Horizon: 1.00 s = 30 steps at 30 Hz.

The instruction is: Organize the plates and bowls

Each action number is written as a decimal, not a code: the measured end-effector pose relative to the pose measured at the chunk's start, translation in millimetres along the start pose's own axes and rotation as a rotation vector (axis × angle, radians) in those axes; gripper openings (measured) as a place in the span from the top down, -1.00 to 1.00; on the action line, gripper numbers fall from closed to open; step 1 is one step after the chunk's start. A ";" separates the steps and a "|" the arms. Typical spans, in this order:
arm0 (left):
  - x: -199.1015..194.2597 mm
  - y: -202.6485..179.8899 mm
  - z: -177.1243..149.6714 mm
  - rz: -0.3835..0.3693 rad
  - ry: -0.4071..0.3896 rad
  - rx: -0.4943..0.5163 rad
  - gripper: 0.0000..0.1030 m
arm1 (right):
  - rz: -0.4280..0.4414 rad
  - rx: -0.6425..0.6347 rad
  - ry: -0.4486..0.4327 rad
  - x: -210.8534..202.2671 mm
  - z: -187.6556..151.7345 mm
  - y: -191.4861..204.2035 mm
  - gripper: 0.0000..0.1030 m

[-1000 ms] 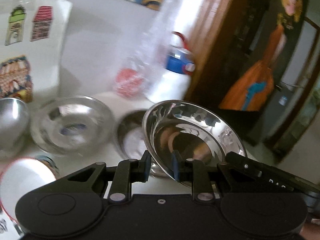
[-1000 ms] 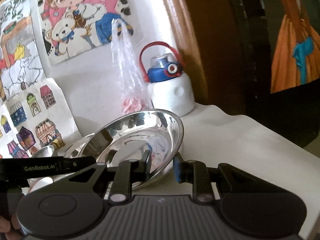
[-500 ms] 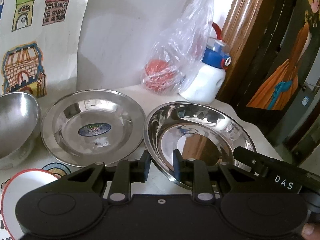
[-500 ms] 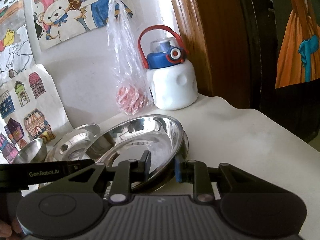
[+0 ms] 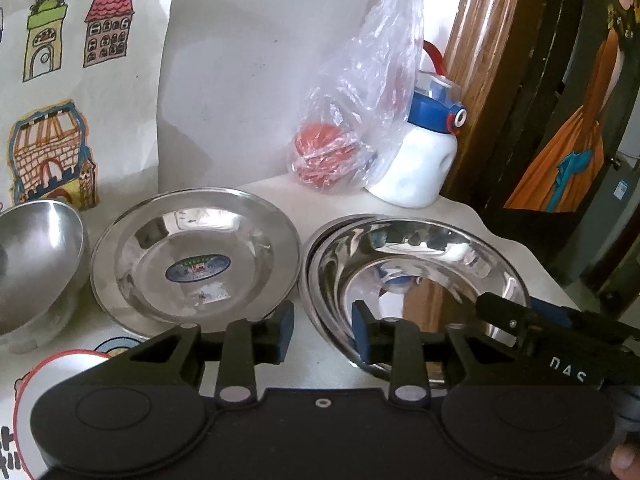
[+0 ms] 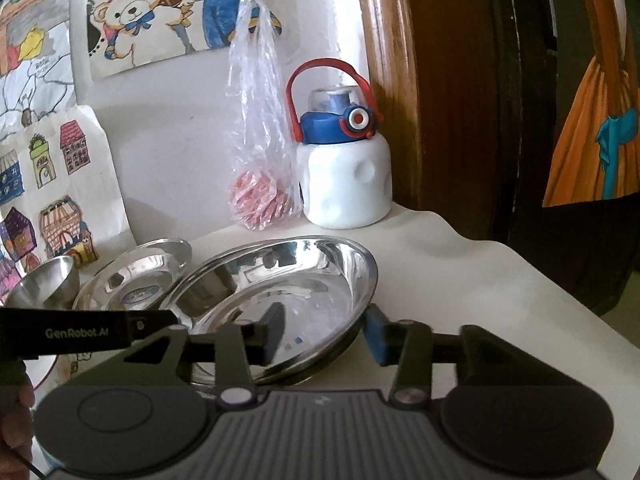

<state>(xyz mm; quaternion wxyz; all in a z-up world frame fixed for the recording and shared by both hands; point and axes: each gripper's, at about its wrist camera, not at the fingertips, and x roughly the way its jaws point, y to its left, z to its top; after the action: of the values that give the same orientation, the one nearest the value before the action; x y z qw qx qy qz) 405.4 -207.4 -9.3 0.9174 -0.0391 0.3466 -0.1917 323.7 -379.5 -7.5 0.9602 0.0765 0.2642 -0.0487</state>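
Now that both grippers are opening, the big plate (image 5: 416, 264) is sitting on another plate at the right of the table (image 6: 460, 280); a sec ago it was tilted up, pinched by both. Left gripper (image 5: 322, 330) is gaping w/ nothing in it, straddling the near rim. Right gripper (image 6: 324, 330) is wide open too, empty, rim btwn its fingers. Labelled plate (image 5: 196, 256) and bowl (image 5: 36, 256) are waiting to the left, unstacked. Probably next: plate w/ label goes on the stack.
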 end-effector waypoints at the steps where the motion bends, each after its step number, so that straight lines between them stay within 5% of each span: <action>1: 0.2 0.7 -0.6 0.001 0.003 -0.003 0.26 | -0.002 -0.010 -0.004 -1.0 -0.4 1.8 -0.14; 6: -6.7 3.9 -1.6 -0.010 0.005 -0.022 0.02 | -0.007 -0.027 -0.030 -10.7 0.1 9.6 -0.54; 10: -22.5 8.2 0.9 -0.008 -0.023 -0.034 -0.38 | -0.004 -0.023 -0.055 -23.8 1.1 12.8 -0.70; 15: -48.5 17.7 6.2 -0.016 -0.048 -0.066 -0.54 | 0.002 -0.016 -0.090 -48.4 1.4 18.8 -0.89; 20: -83.5 27.9 8.4 -0.028 -0.102 -0.087 -0.84 | 0.014 -0.035 -0.148 -81.7 5.5 28.7 -0.99; 30: -151.8 66.9 16.1 -0.022 -0.179 -0.072 -0.98 | 0.160 -0.018 -0.170 -125.2 18.6 53.0 -1.00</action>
<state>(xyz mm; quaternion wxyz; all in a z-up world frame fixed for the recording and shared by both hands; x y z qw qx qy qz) 333.4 -89.1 83.4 0.9405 -0.0926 0.2696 -0.1850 233.0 -323.9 79.2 0.9806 0.0840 0.1752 0.0241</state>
